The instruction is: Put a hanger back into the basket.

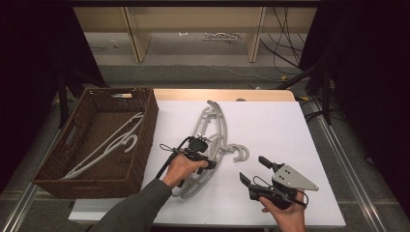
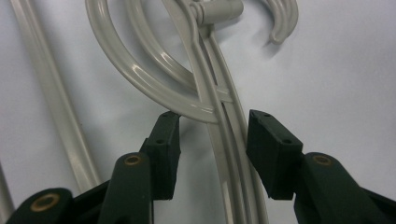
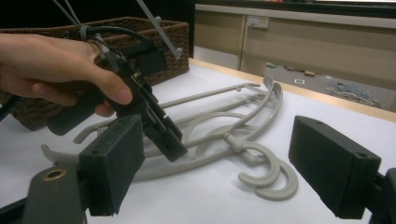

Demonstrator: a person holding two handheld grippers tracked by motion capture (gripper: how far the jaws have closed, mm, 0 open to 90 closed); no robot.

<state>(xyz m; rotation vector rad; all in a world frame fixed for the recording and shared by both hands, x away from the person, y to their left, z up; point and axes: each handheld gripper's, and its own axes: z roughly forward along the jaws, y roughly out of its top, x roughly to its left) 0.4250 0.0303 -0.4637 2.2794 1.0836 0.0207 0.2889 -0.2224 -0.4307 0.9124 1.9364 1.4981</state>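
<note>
Several grey plastic hangers (image 1: 215, 125) lie tangled in the middle of the white table (image 1: 270, 125), their hooks (image 1: 239, 152) pointing right. My left gripper (image 1: 207, 163) reaches down onto this pile. In the left gripper view its jaws (image 2: 215, 135) straddle one hanger's double arm (image 2: 228, 144); a gap shows beside the left pad (image 2: 163, 142), so it is open. My right gripper (image 1: 256, 170) hovers open and empty near the table's front right. Its view looks past its pads (image 3: 112, 163) at the hangers (image 3: 233, 135) and the other hand (image 3: 51, 70).
A brown wicker basket (image 1: 147, 121) stands at the table's left edge with one pale hanger (image 1: 111, 142) lying in it; the basket (image 3: 175, 28) is also behind the hand in the right gripper view. Beyond the table are wooden shelf legs (image 1: 138, 38) and floor cables (image 1: 285, 53).
</note>
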